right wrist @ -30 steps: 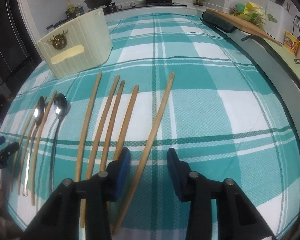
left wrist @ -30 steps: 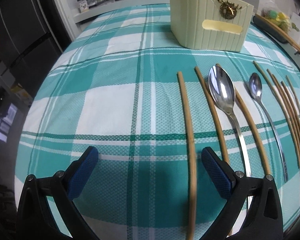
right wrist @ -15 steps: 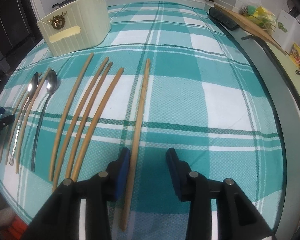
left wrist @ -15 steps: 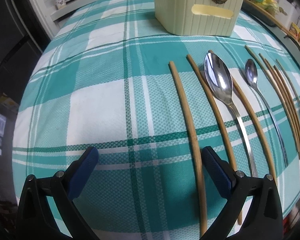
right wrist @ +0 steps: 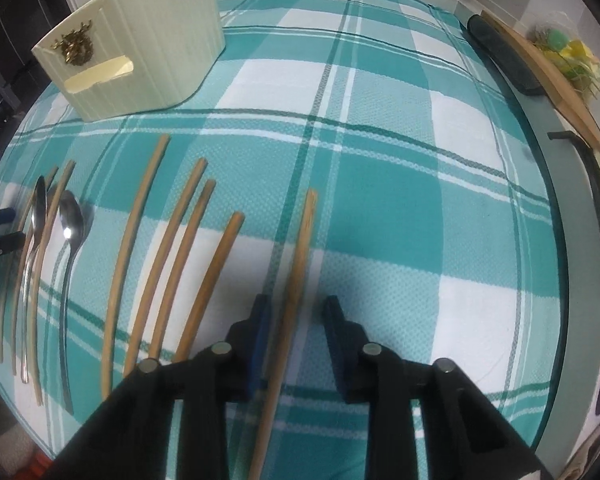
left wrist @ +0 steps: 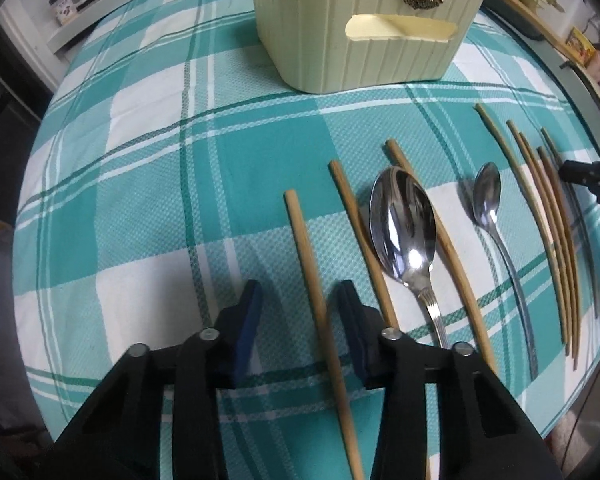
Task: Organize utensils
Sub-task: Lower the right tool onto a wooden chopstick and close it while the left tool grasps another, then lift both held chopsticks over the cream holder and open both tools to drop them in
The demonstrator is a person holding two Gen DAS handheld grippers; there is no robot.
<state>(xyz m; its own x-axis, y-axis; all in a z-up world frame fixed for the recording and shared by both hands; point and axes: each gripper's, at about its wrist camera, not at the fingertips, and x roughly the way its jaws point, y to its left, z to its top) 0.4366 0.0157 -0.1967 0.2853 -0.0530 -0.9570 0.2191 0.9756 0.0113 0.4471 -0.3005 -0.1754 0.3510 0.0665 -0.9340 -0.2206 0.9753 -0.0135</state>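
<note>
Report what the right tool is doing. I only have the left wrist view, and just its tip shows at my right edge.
Observer: The right tool is open, its fingers astride the outermost chopstick on that side.
Operator: Tell me how centred it is.
Observer: Not centred. The stick runs close against the tool's left pad, with a wide gap to the other pad.
Operator: Check the neighbouring stick.
Observer: The next chopstick lies outside the fingers, apart from the straddled one. Its near end disappears under the tool's body.
</note>
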